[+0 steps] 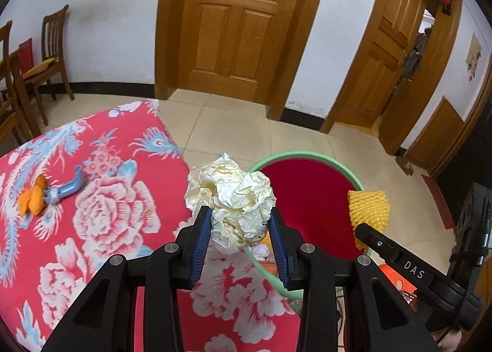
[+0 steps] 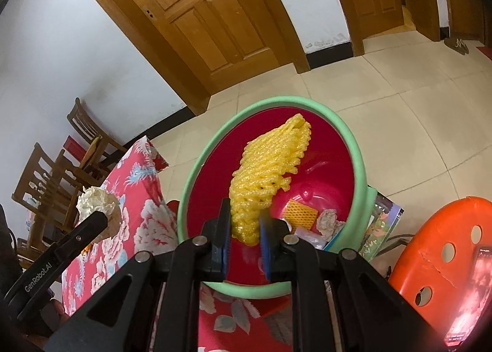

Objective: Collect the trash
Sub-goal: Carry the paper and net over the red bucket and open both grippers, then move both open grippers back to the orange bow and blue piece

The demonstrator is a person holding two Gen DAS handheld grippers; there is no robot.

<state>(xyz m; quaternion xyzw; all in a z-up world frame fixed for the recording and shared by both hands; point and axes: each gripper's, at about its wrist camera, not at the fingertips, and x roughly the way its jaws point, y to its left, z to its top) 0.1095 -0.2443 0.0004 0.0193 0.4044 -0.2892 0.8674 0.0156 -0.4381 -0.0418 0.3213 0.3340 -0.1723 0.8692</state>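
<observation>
The left hand-held gripper (image 1: 243, 238) clamps a crumpled paper ball (image 1: 233, 201). The right hand-held gripper (image 2: 244, 241) holds yellow foam netting (image 2: 270, 167) over the red bin (image 2: 363, 167).

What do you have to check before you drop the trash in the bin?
1. Left tool grips crumpled paper ball: ok.
2. Right tool grips yellow foam net: ok.
3. Net hangs over the red bin: ok.
4. Paper ball over the bin: not ok, it looks over the rim's edge.
5. Room left in bin: ok.
6. Orange scrap left on the tablecloth: not ok.
</observation>
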